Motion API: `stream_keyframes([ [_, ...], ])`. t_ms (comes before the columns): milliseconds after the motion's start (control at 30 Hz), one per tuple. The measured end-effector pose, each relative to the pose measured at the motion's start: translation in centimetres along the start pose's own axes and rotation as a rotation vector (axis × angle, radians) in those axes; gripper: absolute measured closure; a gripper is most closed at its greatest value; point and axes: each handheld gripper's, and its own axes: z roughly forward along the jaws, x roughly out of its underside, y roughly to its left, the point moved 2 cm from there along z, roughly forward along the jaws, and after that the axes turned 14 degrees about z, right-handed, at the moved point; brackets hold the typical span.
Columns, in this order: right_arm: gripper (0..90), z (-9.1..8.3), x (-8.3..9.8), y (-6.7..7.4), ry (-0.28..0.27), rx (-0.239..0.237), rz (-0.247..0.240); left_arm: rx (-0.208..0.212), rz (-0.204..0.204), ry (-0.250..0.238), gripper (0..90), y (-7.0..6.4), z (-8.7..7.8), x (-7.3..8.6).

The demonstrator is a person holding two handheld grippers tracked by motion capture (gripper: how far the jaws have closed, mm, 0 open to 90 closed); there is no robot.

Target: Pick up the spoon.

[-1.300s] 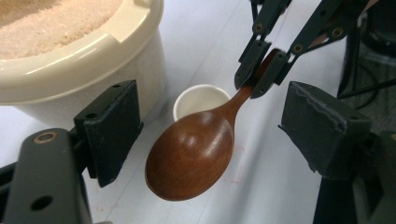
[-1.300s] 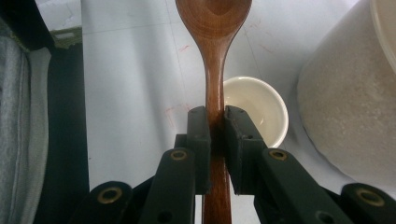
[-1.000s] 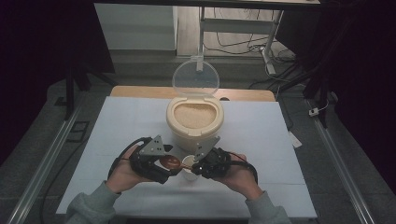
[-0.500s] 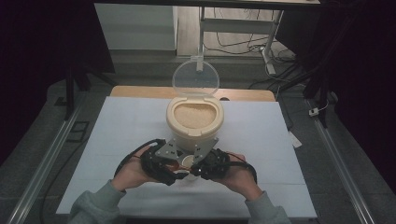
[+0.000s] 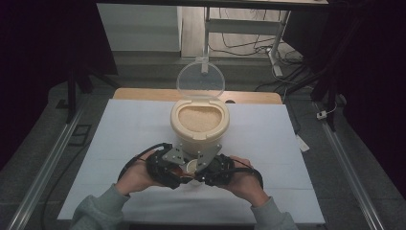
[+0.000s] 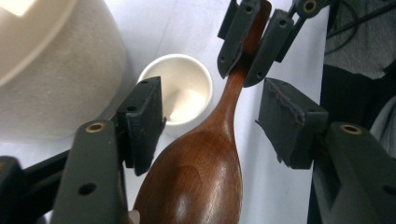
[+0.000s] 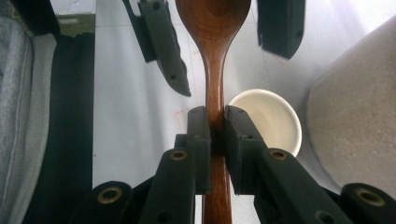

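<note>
Holding a wooden spoon [image 7: 215,56] by its handle in your right claw [image 7: 215,140], you had your left claw [image 6: 210,126] half open around the bowl of it, its jaws just closing but not yet pressing. By the look of it, the handover was midway. Just beside, on the desk [image 5: 119,139], a small white cup [image 6: 180,86] stood empty, and the big tub [image 5: 199,125] sat full of pale grain, lid [image 5: 200,80] raised.
</note>
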Motion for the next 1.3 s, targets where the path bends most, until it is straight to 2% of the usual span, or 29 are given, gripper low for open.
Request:
stream_keyframes([
  [33,80.9,-0.1,0.0,0.0,0.014,0.005,-0.006,0.004,0.001,0.002,41.5,0.0,0.1,0.0],
  [200,80.9,0.0,0.0,0.3,0.006,0.014,-0.027,0.017,0.027,0.028,46.9,-0.2,0.5,-0.2],
  [267,81.0,-0.1,-0.1,0.3,0.009,0.019,-0.042,0.020,0.038,0.034,52.5,-0.3,0.5,-0.1],
  [300,81.0,-0.1,-0.1,0.3,0.009,0.019,-0.042,0.020,0.042,0.035,52.5,-0.3,0.6,-0.1],
  [367,81.0,-0.2,-0.1,0.5,0.013,0.018,-0.060,0.019,0.055,0.048,59.3,-0.4,0.7,-0.1],
  [433,81.0,-0.2,-0.1,0.6,0.008,0.021,-0.064,0.015,0.068,0.065,60.8,-0.4,0.9,0.0],
  [467,80.9,-0.3,-0.2,0.8,0.009,0.026,-0.080,0.017,0.076,0.073,64.4,-0.5,1.0,0.0],
  [633,81.0,-0.3,-0.1,1.0,0.023,0.033,-0.100,0.037,0.109,0.074,70.5,-0.8,1.6,-0.1],
  [667,81.0,-0.3,0.0,1.0,0.049,0.027,-0.123,0.036,0.112,0.077,72.5,-0.9,1.8,-0.2],
  [733,81.0,-0.1,0.0,1.0,0.055,0.022,-0.143,0.038,0.117,0.079,74.4,-1.1,2.3,-0.2],
  [767,81.0,0.0,0.0,1.0,0.059,0.027,-0.135,0.042,0.128,0.085,75.3,-1.3,2.7,-0.2],
  [833,81.0,0.1,0.0,1.0,0.057,0.026,-0.145,0.043,0.125,0.088,75.9,-1.4,2.9,-0.2],
  [867,80.9,0.1,0.0,0.9,0.058,0.022,-0.153,0.036,0.110,0.075,76.4,-1.5,3.1,-0.2],
  [933,80.4,0.2,0.1,0.7,0.055,0.021,-0.142,0.035,0.117,0.078,77.3,-1.5,3.1,-0.1],
  [1033,78.5,-0.1,0.2,0.6,0.023,0.045,-0.091,0.010,0.116,0.070,78.3,-1.4,3.0,-0.1],
  [1067,76.3,-0.4,0.2,0.5,-0.004,0.053,-0.085,-0.007,0.122,0.072,78.8,-1.4,2.9,-0.1],
  [1133,68.3,-1.1,0.1,0.1,-0.084,0.073,-0.038,-0.050,0.114,0.058,79.2,-1.4,2.6,0.0],
  [1233,60.8,-2.5,0.3,-0.5,-0.195,0.107,0.057,-0.084,0.106,0.040,79.5,-1.2,2.2,0.2],
  [1267,60.8,-2.5,0.3,-0.5,-0.195,0.107,0.057,-0.084,0.106,0.040,79.5,-1.2,2.2,0.2],
  [1300,59.8,-2.9,0.4,-0.8,-0.234,0.103,0.081,-0.092,0.100,0.031,79.5,-1.2,2.1,0.2],
])
